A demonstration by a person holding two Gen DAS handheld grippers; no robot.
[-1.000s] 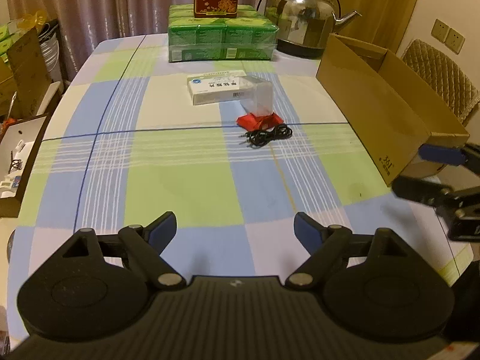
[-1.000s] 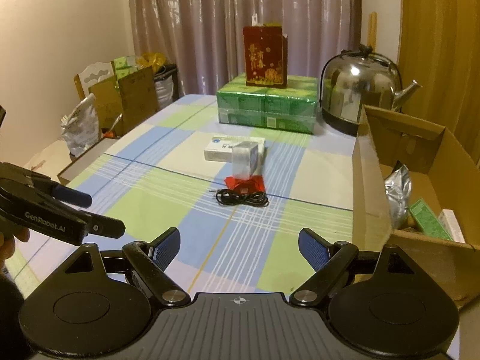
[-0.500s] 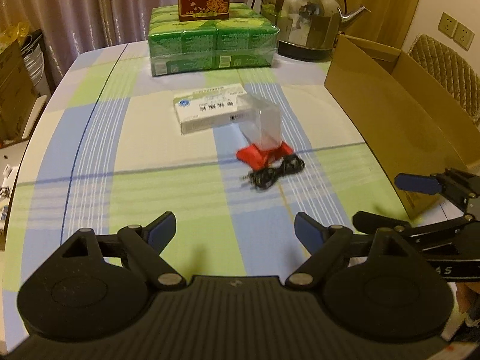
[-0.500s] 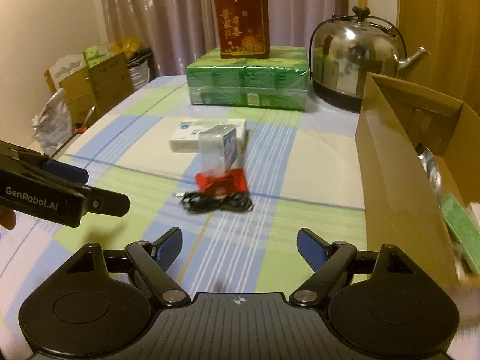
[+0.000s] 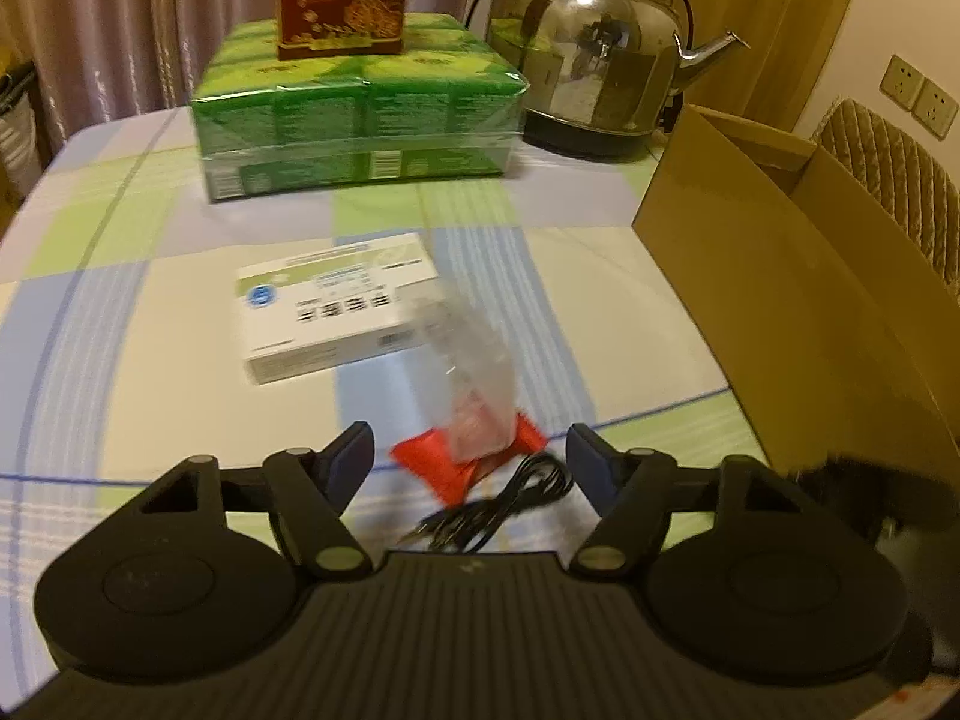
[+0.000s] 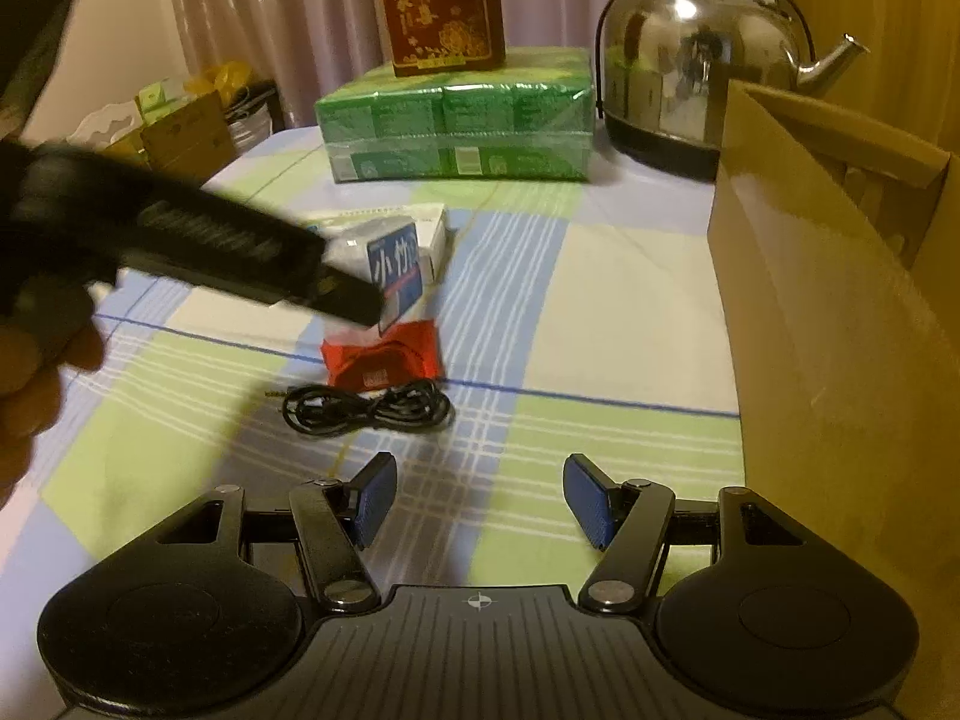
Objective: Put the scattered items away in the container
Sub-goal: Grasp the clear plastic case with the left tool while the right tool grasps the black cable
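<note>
Left gripper [image 5: 469, 459] fingers were closing, nothing yet gripped; red packet [image 5: 465, 468] between them. Right gripper [image 6: 480, 501] fingers were closing, empty; black cable [image 6: 367, 407] ahead, cardboard box [image 6: 828, 324] alongside.

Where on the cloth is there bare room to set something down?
Bare cloth lies between the black cable and the cardboard box, and left of the white carton to the table edge. It is crowded where the red packet, clear pack and cable bunch.

Both wrist cameras look steeply down past their own fingers, close over the shared black cable [image 5: 498, 510] [image 6: 367, 407].
</note>
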